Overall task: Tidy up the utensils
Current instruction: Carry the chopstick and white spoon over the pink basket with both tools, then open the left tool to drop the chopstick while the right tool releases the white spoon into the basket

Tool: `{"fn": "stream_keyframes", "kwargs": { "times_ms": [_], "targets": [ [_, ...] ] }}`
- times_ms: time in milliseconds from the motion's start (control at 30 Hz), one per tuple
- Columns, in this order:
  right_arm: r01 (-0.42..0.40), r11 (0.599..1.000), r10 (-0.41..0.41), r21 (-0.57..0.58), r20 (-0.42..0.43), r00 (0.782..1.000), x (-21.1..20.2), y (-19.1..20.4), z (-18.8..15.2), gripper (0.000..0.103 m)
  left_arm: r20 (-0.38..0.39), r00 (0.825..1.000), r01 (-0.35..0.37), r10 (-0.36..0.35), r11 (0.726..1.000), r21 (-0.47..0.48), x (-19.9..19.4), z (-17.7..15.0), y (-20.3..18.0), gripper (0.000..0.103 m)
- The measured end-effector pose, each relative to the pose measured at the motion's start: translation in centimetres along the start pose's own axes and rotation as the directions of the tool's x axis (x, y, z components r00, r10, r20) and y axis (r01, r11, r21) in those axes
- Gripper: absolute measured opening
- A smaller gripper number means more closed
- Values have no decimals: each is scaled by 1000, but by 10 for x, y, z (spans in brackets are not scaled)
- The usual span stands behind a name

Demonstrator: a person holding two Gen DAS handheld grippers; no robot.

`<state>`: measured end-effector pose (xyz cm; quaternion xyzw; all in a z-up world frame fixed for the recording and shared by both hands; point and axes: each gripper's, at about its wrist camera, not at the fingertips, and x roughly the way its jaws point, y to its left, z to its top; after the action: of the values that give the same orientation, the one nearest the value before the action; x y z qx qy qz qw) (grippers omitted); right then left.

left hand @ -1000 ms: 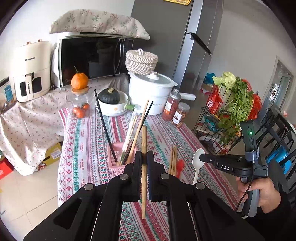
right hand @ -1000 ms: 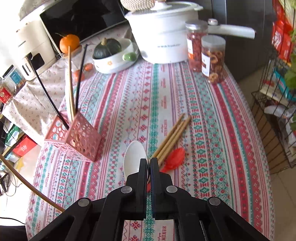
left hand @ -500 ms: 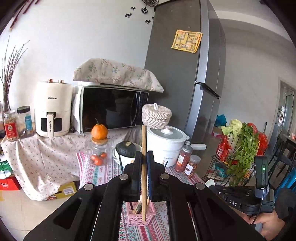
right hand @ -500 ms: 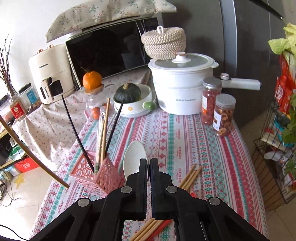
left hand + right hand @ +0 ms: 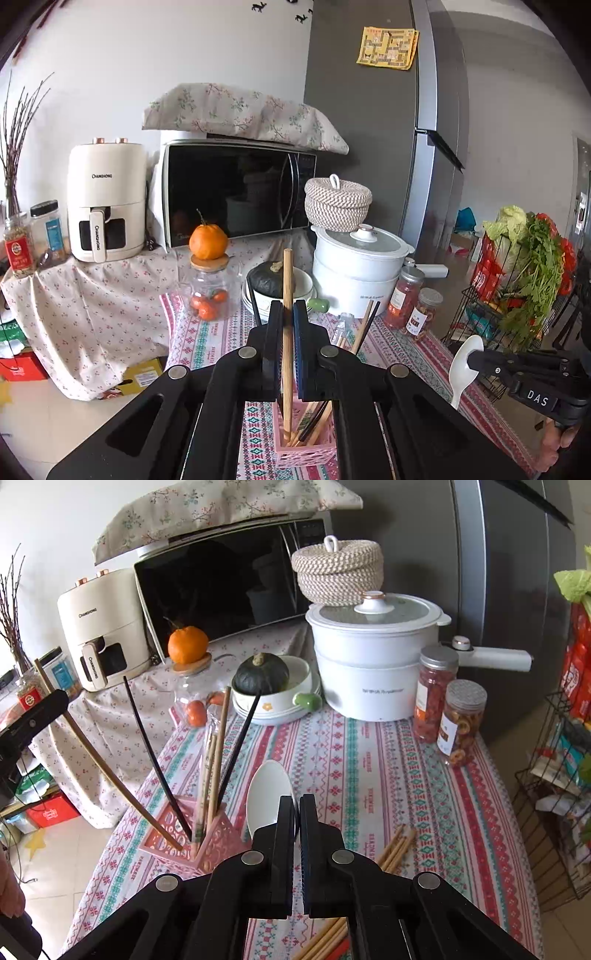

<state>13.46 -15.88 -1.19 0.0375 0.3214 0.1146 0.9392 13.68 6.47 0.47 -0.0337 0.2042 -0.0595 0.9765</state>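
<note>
My left gripper [image 5: 287,314] is shut on a wooden chopstick [image 5: 287,280], held upright with its lower end inside the pink utensil basket [image 5: 306,456]. The basket [image 5: 218,842] holds several wooden and black chopsticks. My right gripper [image 5: 297,805] is shut on a white spoon [image 5: 267,794], held above the table to the right of the basket; the spoon also shows in the left wrist view [image 5: 463,360]. Loose wooden chopsticks [image 5: 395,847] and a red utensil [image 5: 338,952] lie on the striped tablecloth [image 5: 424,782] under the right gripper.
At the table's back stand a white pot [image 5: 375,653], a bowl with a dark squash [image 5: 275,686], two spice jars [image 5: 460,720] and a jar topped by an orange [image 5: 188,646]. A microwave [image 5: 236,192] and air fryer [image 5: 107,199] sit behind. A wire vegetable rack [image 5: 517,280] stands right.
The left gripper tilted its chopstick upright and lowered its end into the pink basket. The right gripper lifted the spoon and moved it nearer the basket.
</note>
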Motion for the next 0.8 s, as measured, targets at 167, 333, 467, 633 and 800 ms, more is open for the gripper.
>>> {"fn": "stream_keyframes", "kwargs": {
  "times_ms": [167, 333, 467, 633, 800],
  "targets": [
    [8, 1000, -8, 7, 20, 1000, 6, 1, 1, 2, -97, 995, -10, 10, 1000, 1, 31, -13, 3, 5],
    [6, 1000, -6, -2, 65, 998, 8, 8, 4, 2, -119, 993, 9, -6, 1000, 29, 42, -17, -1, 5],
    [-11, 1000, 10, 5, 94, 996, 11, 14, 5, 2, -135, 990, 35, -35, 999, -2, 47, -16, 3, 6],
    [-16, 1000, 17, -10, 154, 988, 10, 27, 8, 2, -165, 985, 54, -60, 998, -39, 48, -17, 10, 26],
    [-10, 999, 17, -31, 222, 975, 8, 42, 13, 2, -161, 985, 51, -60, 997, -63, 33, -14, 18, 50]
  ]
}}
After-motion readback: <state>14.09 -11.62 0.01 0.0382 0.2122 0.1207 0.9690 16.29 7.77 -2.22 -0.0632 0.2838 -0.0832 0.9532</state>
